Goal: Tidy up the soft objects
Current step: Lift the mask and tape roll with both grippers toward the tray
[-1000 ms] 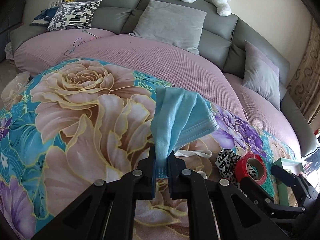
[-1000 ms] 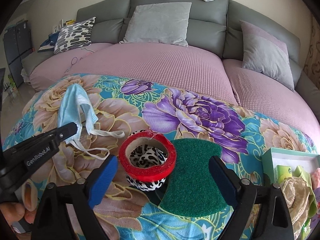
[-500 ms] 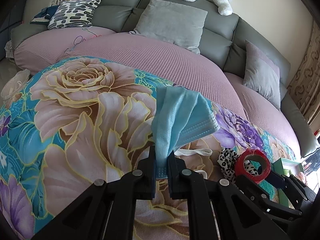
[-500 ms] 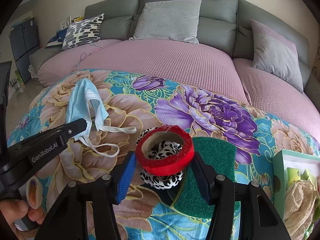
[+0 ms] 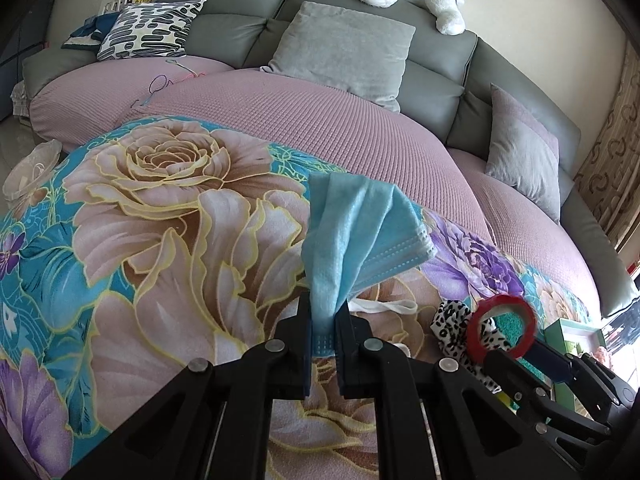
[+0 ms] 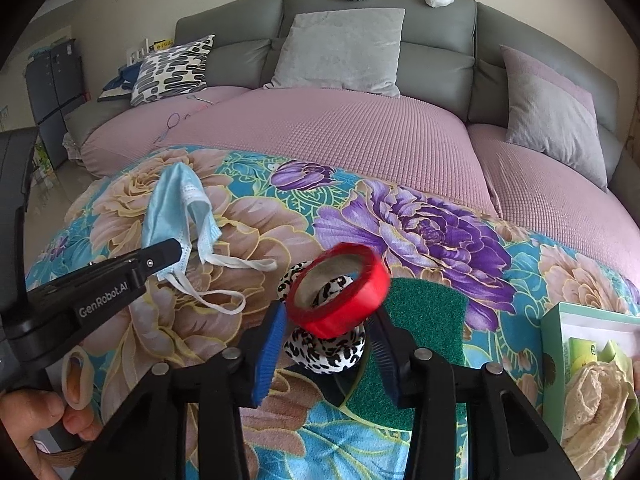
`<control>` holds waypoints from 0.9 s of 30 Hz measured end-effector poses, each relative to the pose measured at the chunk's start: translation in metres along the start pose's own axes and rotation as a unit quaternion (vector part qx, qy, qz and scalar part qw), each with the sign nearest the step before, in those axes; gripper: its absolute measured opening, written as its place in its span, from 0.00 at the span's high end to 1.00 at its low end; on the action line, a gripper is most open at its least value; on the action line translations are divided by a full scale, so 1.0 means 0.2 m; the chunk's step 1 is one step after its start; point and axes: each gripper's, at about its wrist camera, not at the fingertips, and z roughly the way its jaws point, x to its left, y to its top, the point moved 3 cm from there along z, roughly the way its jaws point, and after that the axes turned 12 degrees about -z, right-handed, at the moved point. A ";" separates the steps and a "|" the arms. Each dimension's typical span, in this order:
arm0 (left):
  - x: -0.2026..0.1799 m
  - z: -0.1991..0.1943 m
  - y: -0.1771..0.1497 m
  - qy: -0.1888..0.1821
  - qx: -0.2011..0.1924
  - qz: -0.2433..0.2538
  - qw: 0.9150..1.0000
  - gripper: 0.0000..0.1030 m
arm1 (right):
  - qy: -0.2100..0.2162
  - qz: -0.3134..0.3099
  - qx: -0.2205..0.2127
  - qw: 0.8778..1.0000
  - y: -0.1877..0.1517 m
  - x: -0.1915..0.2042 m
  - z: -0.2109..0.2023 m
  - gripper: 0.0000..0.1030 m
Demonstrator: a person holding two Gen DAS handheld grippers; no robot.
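Left gripper (image 5: 323, 334) pinching mask (image 5: 352, 236) up off blanket (image 5: 160, 240); right gripper (image 6: 326, 344) closing around tape (image 6: 340, 292), probably clearing it.

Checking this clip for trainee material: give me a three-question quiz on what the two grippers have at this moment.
1. True or false: the left gripper is shut on the mask.
2. What sits between the right gripper's closing jaws? A tape roll B sponge C box
3. What lies under the roll?

Key: 1 true. 2 A. 3 the spotted scrunchie.
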 end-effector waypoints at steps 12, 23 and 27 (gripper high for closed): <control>0.00 0.01 0.00 0.000 0.006 0.004 1.000 0.91 | 0.018 0.016 -0.001 1.000 0.01 0.00 0.04 0.62; 0.03 0.01 -0.01 0.007 0.013 -0.004 1.000 0.91 | -0.031 -0.025 0.015 0.999 0.01 0.00 0.04 0.38; 0.08 0.02 -0.01 0.031 0.022 -0.016 0.999 0.91 | -0.053 -0.066 0.019 0.996 0.04 0.03 0.05 0.34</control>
